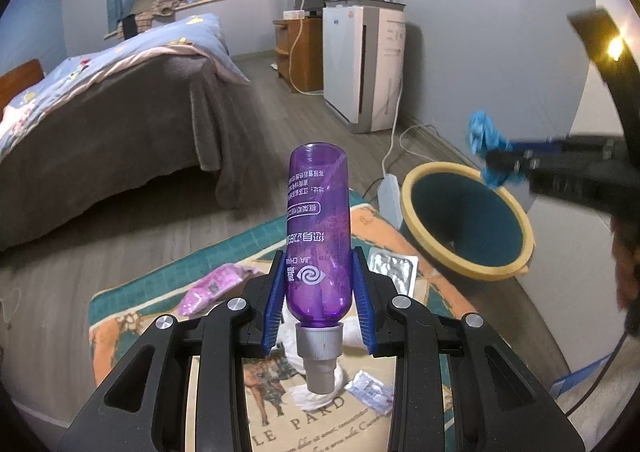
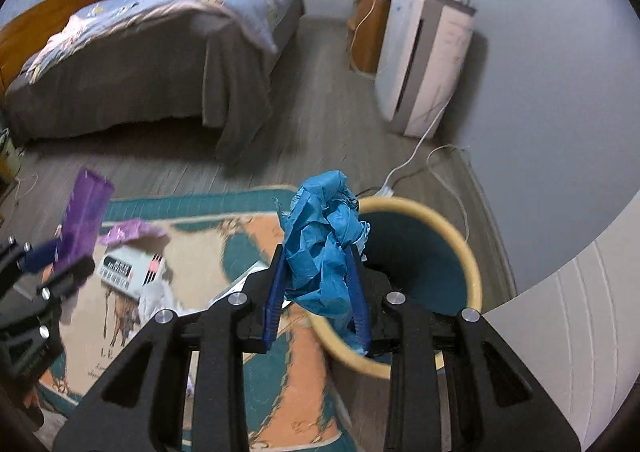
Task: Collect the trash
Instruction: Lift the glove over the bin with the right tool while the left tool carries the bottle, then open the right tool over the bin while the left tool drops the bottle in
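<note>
Bedroom rug: L jaws pinch purple bottle; R jaws pinch crumpled blue paper.

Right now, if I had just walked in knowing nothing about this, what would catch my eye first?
Probably the purple bottle, held cap-down between the left gripper's blue fingers, above a small table strewn with wrappers and tissue. Next, the crumpled blue wad clamped in the right gripper, poised by the yellow rim of the dark bin on the floor. Behind it all sits a bed with a blue quilt.
</note>
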Demonstrator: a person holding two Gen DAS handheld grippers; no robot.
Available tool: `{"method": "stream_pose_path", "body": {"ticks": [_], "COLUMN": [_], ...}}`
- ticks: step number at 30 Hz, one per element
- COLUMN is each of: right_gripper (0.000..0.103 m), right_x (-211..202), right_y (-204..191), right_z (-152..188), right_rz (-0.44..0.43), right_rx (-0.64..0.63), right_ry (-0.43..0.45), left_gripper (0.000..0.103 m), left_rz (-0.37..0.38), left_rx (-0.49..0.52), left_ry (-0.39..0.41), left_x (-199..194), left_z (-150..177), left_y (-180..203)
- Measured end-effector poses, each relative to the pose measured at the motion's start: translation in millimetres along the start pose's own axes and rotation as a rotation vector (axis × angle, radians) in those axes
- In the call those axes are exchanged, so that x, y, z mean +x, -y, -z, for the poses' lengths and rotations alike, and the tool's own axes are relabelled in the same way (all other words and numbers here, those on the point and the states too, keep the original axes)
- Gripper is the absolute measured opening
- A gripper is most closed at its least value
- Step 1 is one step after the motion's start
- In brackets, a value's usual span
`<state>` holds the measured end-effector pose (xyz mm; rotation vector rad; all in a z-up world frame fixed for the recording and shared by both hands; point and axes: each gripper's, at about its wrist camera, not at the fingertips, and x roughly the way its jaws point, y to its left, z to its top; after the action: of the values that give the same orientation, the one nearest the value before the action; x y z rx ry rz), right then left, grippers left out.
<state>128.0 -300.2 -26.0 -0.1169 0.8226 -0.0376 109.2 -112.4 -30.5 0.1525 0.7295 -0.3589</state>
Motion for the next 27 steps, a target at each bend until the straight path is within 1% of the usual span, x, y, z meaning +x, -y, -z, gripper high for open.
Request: {"method": "stream_pose_path", "body": {"ticks": [5,8,10,13,18,21,24,27], "right_gripper": [0.029,0.029,0.029,0.029,0.029,0.029,0.029,0.029], "right_x": [-3,-3,3,18,47,63,78,86], "right_y": [18,34,44,70,116,144,160,165], "right_z": [-7,-12,-13,-14,-7,4,14,22], "right_rz": [-0.022,-0.054,-0.073,-0.098,-0.063,-0.051,-0.053,-0.055], "right_rx": [0.046,0.08,0.092,0.135,0.23,0.311,0.369,0.394], "right_ry": [0.032,0.029,0.012,-0.035,-0.099,-0.141,-0.181,-0.208], "left_gripper": [0.033,0.033,0.034,0.033,0.033,0.033,0.033,0.033], "left_rz": [0.017,0.039,0.057,0.076,0.093,0.102,0.108,0.121], "left_rx": [0.017,0.023,0.033,0.05,0.086,0.098,0.124,0.144], "left_ry": [-0.01,-0.014,-0.02,-0.028,-0.042,-0.053,-0.065,-0.081], "left_x": [5,8,10,15,30,42,55,69], "left_z": [-1,-1,0,-2,-8,-13,-17,-21], "left_y": [11,19,27,38,58,70,84,98]}}
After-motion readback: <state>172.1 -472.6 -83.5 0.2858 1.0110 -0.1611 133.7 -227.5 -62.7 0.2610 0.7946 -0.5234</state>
